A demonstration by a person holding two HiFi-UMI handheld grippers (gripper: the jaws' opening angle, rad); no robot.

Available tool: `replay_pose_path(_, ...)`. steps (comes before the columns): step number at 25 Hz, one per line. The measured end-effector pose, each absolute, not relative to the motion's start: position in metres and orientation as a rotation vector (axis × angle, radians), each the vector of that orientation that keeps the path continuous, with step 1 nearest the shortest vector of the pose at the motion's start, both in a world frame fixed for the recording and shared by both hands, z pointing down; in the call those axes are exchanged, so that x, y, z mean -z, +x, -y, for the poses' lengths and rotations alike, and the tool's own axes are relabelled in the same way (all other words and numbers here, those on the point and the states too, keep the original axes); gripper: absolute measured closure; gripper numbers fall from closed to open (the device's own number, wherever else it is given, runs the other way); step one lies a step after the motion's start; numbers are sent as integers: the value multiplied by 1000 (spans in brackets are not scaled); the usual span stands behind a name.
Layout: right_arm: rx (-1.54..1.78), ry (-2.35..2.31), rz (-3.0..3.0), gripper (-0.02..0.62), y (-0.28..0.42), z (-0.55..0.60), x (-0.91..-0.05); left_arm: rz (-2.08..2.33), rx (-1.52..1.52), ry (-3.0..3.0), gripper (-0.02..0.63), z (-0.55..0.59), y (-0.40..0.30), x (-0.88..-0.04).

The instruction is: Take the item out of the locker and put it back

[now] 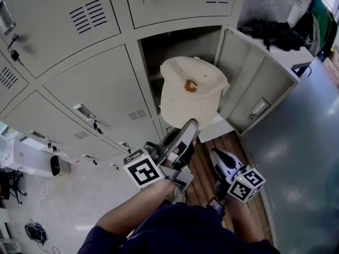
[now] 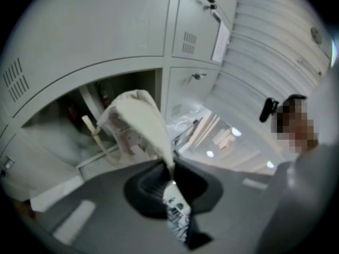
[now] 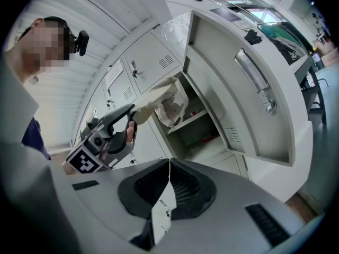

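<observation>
- The locker [image 1: 159, 54] stood open, with its door [image 1: 254, 81] swung wide to the right. The neighbouring compartments were shut.
- The item was a cream cap [image 1: 193, 91] with an orange emblem. It was outside the compartment, held in the air just in front of the opening. It touched neither the door nor the shelf [image 3: 195, 117] inside.
- The left gripper [image 1: 189, 127] pointed upward toward the opening. Its jaws were pinching the cap by its lower edge, apparently the brim. The left gripper view showed cloth caught in the narrow slit between the pads, with the crown hanging beyond them.
- The right gripper [image 1: 214, 153] was held low, near the person's body and well apart from the cap. Its jaws were pressed together with nothing between them.
- Status, as a judgement: the take-out half appeared complete, since the cap was clear of the compartment.
- The pictures did not settle whether the cap was at the end of its removal or at the start of its return.
- Remaining, as a judgement: carry the cap through the opening, lay it inside the compartment, spread the left jaws and draw the gripper clear. None of these steps was done.
- The right gripper had no evident part in the return.
</observation>
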State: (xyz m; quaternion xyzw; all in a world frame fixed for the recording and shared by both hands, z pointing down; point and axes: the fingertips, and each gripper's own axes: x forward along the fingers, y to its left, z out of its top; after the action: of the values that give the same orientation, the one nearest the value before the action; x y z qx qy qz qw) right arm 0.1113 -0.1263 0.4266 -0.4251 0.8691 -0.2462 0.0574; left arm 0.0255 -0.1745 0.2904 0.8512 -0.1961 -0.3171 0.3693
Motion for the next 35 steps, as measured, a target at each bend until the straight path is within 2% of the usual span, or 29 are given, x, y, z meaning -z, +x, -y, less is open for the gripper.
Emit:
replay_pose_path(22,770,-1271,-2589,589,114,142,-430,310,617,2380,586,95,-19,-350)
replay_pose_path(35,784,-1244,-2588,589,112,153,-429,304,615,2369,586,101,-25,-359)
